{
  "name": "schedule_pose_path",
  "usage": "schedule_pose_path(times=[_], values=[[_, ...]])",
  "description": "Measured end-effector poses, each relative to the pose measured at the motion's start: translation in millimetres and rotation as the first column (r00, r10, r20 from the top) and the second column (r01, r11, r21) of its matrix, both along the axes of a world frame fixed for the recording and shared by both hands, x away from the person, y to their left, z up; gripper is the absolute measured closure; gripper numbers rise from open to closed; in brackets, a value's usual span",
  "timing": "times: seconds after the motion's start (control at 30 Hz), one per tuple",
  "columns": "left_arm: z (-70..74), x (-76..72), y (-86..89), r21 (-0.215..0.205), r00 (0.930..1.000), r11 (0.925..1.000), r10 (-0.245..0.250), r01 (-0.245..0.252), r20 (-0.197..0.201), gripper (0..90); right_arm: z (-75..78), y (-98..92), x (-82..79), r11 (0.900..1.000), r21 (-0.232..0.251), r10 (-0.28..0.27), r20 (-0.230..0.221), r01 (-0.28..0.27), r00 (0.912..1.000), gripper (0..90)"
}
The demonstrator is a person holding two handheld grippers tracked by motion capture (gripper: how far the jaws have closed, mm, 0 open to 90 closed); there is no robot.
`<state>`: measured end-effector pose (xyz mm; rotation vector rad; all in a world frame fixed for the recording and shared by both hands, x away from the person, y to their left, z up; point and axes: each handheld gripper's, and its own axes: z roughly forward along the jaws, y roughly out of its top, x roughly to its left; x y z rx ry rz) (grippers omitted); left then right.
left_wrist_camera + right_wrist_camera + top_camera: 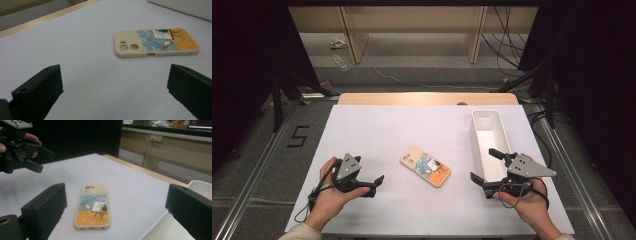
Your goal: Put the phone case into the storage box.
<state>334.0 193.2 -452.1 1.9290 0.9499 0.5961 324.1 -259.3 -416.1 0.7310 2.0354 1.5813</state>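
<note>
Phone case [426, 166] at table centre: cream-beige shell, printed picture with blue swirly sky, orange-yellow field, dark easel holding a small white canvas, tiny dark-and-white figure. Table [377, 135] top plain white, light wood strip along its 12 o'clock edge. Bin [488, 140] at 2 o'clock of the case, plain white inside and out. Left gripper [374, 184] at 8 o'clock: black jaws, grey plate. Right gripper [484, 165] at 4 o'clock: black jaws, grey plate, black cable. Floor dark grey, black "5" marked on it
</note>
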Motion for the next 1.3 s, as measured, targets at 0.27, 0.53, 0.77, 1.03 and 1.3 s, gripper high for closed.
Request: schedule_pose_path(times=[0.27, 0.53, 0.77, 1.03, 1.3], values=[[0.5, -1.4, 0.4, 0.002, 1.0, 1.0, 0.001, -0.001, 0.001, 0.0, -0.1, 1.5, -0.5, 1.0, -0.006, 0.001, -0.005, -0.001, 1.0, 3.9], [0.1, -0.3, -1.1, 0.007, 1.0, 1.0, -0.001, 0.001, 0.0, 0.0, 4.2, 15.7, 2.7, 1.0, -0.009, -0.025, 0.004, 0.025, 0.9997, 29.4], [-0.1, -0.1, -3.5, 0.009, 1.0, 0.9999, -0.01, 0.01, 0.001, 0.0, 0.3, 40.6, 11.0, 0.989, -0.113, -0.105, -0.112, 0.093, 0.9881, 87.4], [-0.8, -0.1, -5.2, 0.015, 0.9999, 0.9998, -0.011, 0.011, 0.002, 0.0, -11.1, 76.2, 36.0, 0.954, -0.262, -0.217, -0.26, 0.147, 0.9409, 90.0], [-1.9, 0.1, -5.6, 0.016, 0.9999, 0.9998, -0.013, 0.013, 0.0, 0.0, -30.2, 103.7, 63.2, 0.908, -0.389, -0.292, -0.327, 0.153, 0.899, 90.0]])
